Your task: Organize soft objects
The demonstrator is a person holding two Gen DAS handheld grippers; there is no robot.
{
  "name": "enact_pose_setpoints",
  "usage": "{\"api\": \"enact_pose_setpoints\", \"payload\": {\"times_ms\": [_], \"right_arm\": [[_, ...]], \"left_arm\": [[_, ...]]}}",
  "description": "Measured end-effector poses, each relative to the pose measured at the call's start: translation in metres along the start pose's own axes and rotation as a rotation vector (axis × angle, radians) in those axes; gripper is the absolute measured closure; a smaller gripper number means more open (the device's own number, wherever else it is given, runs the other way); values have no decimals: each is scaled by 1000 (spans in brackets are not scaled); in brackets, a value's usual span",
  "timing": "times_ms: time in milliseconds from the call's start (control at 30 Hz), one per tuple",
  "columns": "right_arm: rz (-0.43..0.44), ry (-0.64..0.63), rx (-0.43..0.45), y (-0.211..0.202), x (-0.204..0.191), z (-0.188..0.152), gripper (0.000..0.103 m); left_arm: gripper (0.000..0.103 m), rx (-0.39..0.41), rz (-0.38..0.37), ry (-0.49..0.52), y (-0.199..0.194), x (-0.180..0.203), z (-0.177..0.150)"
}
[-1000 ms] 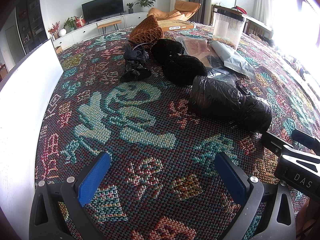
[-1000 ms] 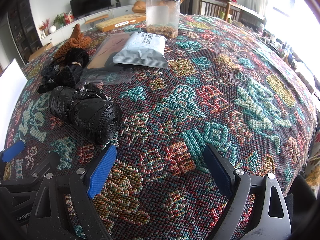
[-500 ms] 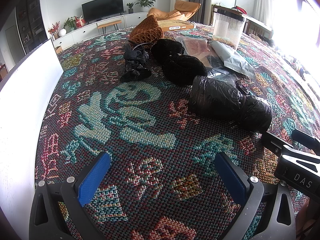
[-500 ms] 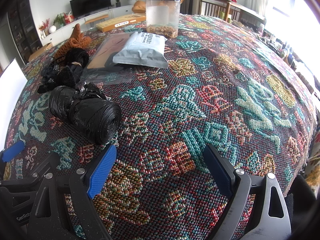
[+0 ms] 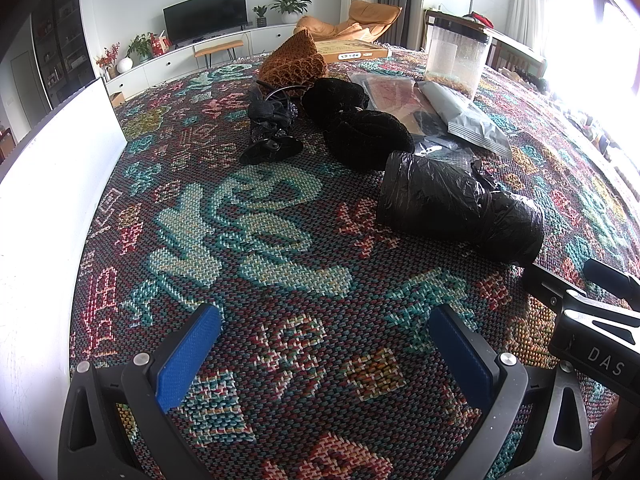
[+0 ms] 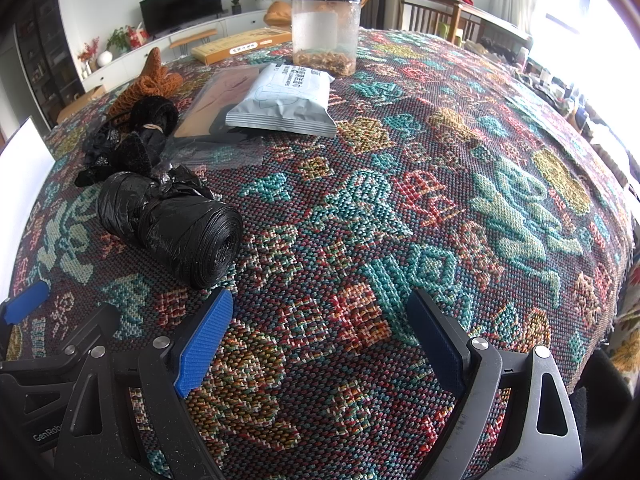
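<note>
Clear sleeve (image 6: 224, 116) partly under grey pouch (image 6: 280, 100), contents unclear

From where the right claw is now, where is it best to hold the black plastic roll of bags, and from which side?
Probably across the round middle of the black plastic roll of bags, coming from above. It lies on its side; the right claw is open and looks wide enough.

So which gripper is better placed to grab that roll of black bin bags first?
Probably the right gripper: it is open and the roll of black bin bags lies just ahead of its left finger. The left gripper, also open, sees the roll farther off to its right.
</note>
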State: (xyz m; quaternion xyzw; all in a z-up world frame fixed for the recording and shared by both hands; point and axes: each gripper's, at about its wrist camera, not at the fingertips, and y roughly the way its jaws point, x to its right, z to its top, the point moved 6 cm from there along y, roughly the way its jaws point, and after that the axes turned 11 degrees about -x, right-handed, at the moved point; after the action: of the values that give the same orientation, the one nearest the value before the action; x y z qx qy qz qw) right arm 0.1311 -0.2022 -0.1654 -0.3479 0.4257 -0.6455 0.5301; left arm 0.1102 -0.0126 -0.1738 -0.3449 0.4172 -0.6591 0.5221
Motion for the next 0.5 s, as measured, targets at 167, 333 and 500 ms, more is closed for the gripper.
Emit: {"api": "enact_pose_setpoints", "payload": {"times_ms": [167, 333, 500], "right_arm": [[7, 2, -3, 0, 0, 0, 12], [217, 190, 85, -22, 35, 4, 13], [382, 452, 90, -17, 82, -1, 13]], "left_arm": [[0, 0, -1, 0, 0, 0, 0], [0, -6, -16, 8, -2, 1, -2], [0, -1, -12, 40, -10, 2, -17]]}}
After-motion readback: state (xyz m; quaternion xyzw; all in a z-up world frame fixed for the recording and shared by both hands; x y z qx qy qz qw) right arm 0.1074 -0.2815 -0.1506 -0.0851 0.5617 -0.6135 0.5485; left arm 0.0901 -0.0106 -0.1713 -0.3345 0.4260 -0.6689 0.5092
